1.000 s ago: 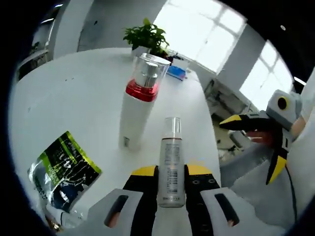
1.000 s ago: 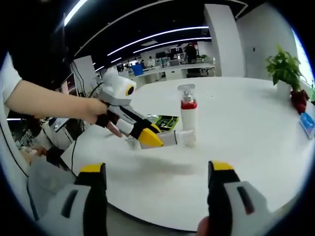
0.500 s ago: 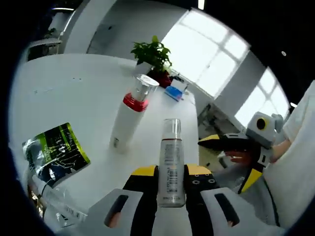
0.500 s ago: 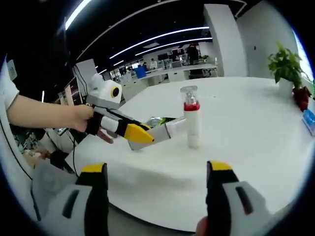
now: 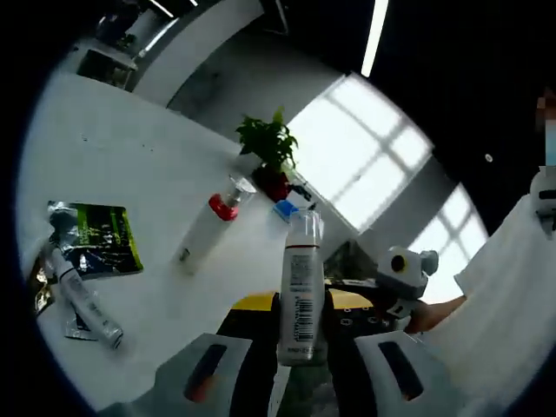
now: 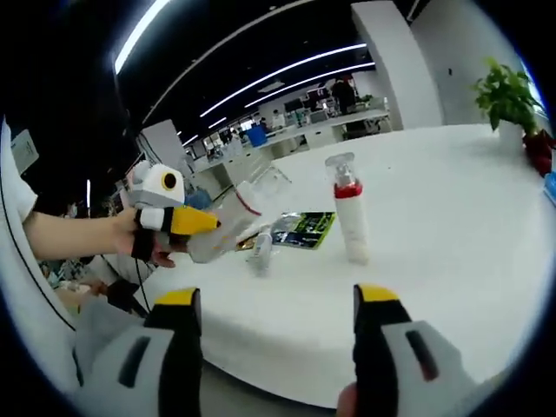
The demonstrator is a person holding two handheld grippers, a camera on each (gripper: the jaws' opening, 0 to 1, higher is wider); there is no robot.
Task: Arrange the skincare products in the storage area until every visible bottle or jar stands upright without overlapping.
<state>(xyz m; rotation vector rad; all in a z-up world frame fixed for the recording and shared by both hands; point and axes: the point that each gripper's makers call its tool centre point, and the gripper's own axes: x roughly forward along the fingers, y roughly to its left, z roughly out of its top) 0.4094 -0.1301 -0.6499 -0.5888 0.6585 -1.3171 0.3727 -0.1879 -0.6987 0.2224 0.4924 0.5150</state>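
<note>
The left claw (image 5: 301, 334) clenches a clear-capped bottle (image 5: 301, 287) at lower centre, lifted off the desk (image 6: 452, 234), probably for standing upright. The right claw (image 6: 276, 300) gapes released, holding nothing, at the lower frame.

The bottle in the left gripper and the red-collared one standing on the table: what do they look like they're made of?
Held bottle: looks like frosted translucent plastic with a clear cap and a printed barcode label, though glass is possible. Standing bottle: opaque white body, likely glossy plastic, with a red collar and a clear cap over a silvery pump. The left gripper is clamped on the first.
</note>
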